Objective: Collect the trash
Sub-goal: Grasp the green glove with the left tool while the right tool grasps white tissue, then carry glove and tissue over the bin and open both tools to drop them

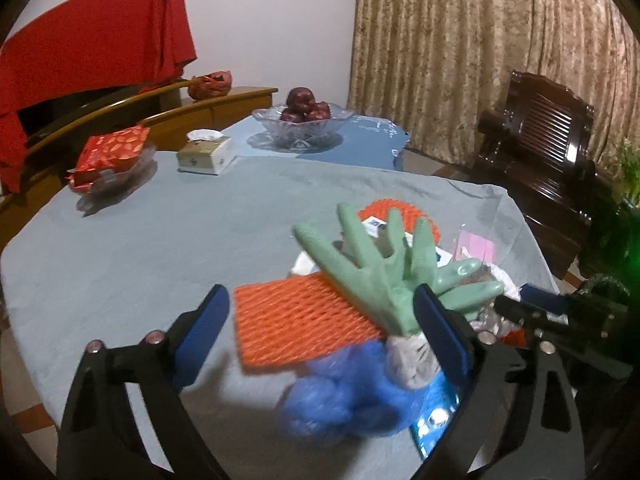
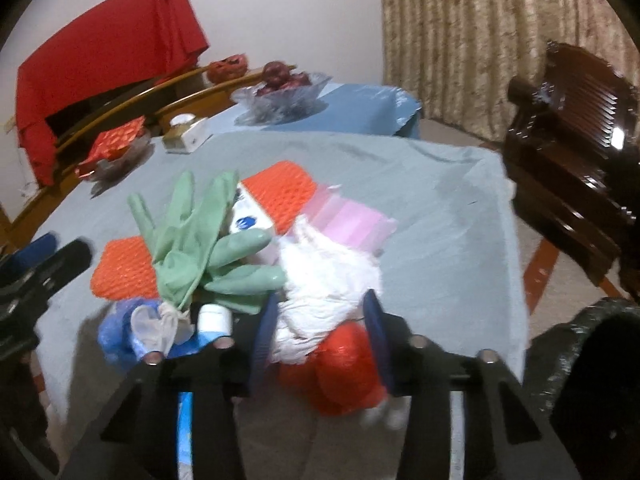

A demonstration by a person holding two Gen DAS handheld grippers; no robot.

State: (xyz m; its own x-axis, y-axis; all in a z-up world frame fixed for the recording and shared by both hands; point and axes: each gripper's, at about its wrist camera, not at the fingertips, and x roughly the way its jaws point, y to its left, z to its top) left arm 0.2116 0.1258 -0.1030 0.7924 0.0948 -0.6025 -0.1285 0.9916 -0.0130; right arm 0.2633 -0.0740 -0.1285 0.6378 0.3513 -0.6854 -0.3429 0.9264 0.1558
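A heap of trash lies on the grey-clothed table [image 1: 140,248]: green rubber gloves [image 1: 380,272], an orange foam net [image 1: 296,324], a blue plastic bag [image 1: 336,396], a second orange net [image 2: 284,192], pink plastic [image 2: 352,224] and a red bag [image 2: 340,372]. My left gripper [image 1: 320,294] is open, its fingers straddling the near orange net and the glove cuffs without pressing them. My right gripper [image 2: 320,298] is shut on a white crumpled paper wad [image 2: 328,280], just above the red bag. A white bottle cap [image 2: 214,318] shows left of it.
At the far side stand a glass bowl of dark red fruit [image 1: 302,118], a tissue box [image 1: 204,154] and a red packet in a clear tray [image 1: 110,156]. A dark wooden chair [image 2: 572,152] stands to the right, past the table's right edge. A black bag-like thing [image 2: 600,364] is at lower right.
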